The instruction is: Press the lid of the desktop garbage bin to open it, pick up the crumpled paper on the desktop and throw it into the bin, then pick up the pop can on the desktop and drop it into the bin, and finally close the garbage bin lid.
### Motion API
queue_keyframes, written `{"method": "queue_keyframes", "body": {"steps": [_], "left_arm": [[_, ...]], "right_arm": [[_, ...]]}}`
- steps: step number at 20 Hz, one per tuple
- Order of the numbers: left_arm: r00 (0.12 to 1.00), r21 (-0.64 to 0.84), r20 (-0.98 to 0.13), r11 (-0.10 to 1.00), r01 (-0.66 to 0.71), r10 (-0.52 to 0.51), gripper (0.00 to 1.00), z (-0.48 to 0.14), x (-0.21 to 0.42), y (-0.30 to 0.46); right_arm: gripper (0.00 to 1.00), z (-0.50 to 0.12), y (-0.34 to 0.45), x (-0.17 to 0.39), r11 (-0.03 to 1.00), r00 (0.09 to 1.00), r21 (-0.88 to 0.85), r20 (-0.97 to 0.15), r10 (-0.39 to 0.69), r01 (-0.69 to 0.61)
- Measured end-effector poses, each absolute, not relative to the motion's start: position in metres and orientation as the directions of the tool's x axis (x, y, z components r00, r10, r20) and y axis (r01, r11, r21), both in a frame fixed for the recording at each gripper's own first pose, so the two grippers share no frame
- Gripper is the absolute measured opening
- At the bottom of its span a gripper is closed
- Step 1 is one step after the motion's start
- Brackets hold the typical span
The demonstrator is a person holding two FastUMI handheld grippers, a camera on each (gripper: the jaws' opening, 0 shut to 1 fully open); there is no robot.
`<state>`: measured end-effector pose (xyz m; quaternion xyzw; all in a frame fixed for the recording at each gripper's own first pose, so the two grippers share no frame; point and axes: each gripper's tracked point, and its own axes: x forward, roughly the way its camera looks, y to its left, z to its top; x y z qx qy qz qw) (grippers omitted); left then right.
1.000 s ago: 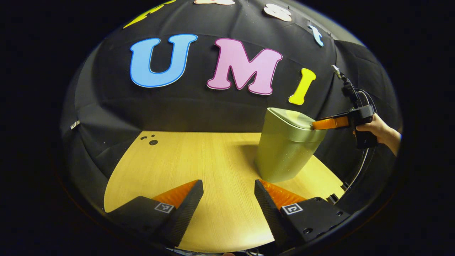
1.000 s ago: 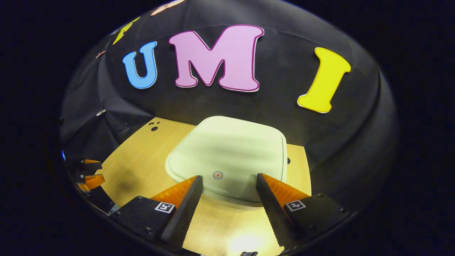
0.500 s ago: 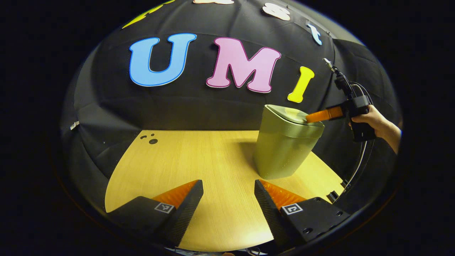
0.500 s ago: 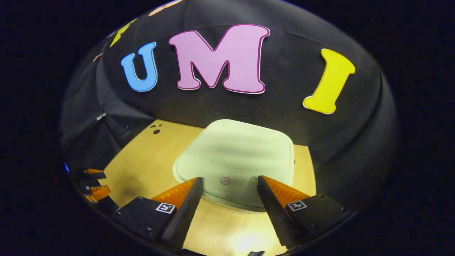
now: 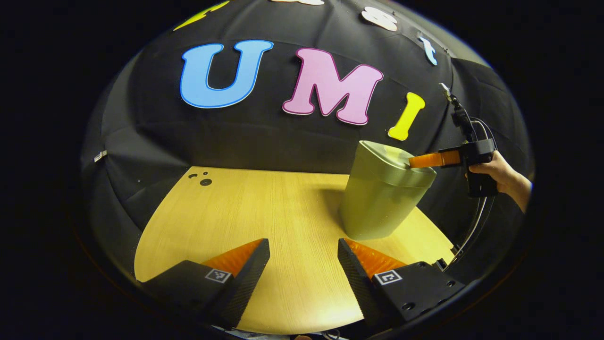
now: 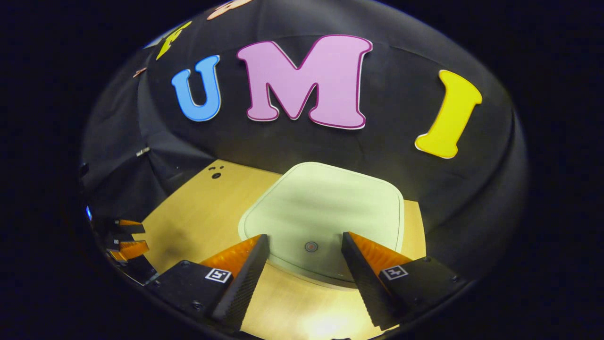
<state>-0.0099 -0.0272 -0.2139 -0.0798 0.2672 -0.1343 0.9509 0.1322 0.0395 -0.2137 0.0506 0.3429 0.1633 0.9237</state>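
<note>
The pale green garbage bin (image 5: 382, 198) stands on the right part of the wooden table (image 5: 264, 203) with its lid (image 6: 325, 208) lying flat and closed. A small red round mark (image 6: 311, 246) sits near the lid's front edge. My right gripper (image 6: 304, 238) is open, its fingers straddling that mark just above the front of the lid. In the left gripper view, the right gripper (image 5: 427, 160), held by a hand (image 5: 500, 172), reaches over the bin's top from the right. My left gripper (image 5: 303, 243) is open and holds nothing, low over the table, left of the bin.
A black cloth wall closes the booth behind the table. Small dark holes (image 5: 203, 179) mark the table's far left corner. A cable (image 5: 476, 222) hangs below the right hand. The left gripper (image 6: 125, 236) sits at the far left of the right gripper view.
The right gripper has shifted a little over the lid, so the red mark now lies lower and further right between its fingers. The lid stays closed. The left gripper barely moved.
</note>
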Motion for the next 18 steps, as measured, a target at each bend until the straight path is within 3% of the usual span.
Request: {"method": "queue_keyframes", "body": {"steps": [8, 18], "left_arm": [[0.828, -0.203, -0.477, 0.954, 0.222, -0.294, 0.94, -0.208, 0.002, -0.028], [0.856, -0.179, -0.414, 0.949, 0.258, -0.311, 0.94, -0.184, 0.008, -0.045]], "right_arm": [[0.99, -0.175, 0.036, 0.115, 0.943, 0.802, 0.162, -0.496, 0.331, -0.289], [0.99, -0.157, 0.061, 0.049, 0.917, 0.826, 0.243, -0.405, 0.392, -0.316]]}}
